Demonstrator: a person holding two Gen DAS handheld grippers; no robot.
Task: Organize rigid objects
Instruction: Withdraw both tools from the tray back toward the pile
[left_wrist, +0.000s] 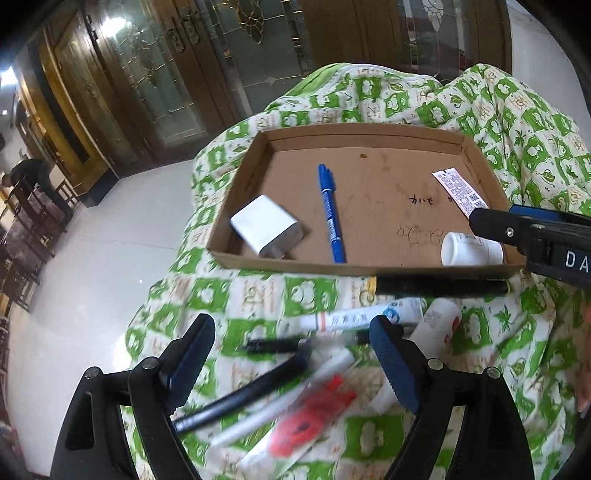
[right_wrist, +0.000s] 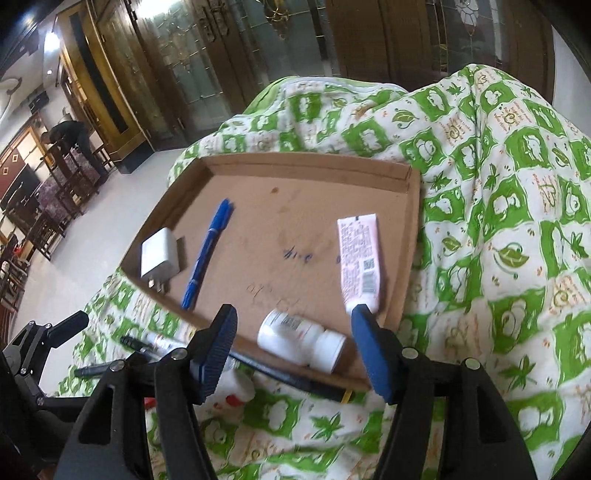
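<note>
Left wrist view: left gripper (left_wrist: 291, 354) hangs agape over loose pens (left_wrist: 240, 398); close squarely across one barrel, then carry toward twelve o'clock into the cardboard tray (left_wrist: 369, 130). Right gripper (right_wrist: 291, 354) gapes empty.

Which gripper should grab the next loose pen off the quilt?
Left, probably. The left gripper hovers open directly over the pile of loose pens on the green-patterned quilt, while the right gripper is open over the brown cardboard tray beside the white pill bottle.

Our left gripper (left_wrist: 291, 354) and right gripper (right_wrist: 293, 349) share black frames, silver screws and ribbed blue pads (right_wrist: 218, 350).
</note>
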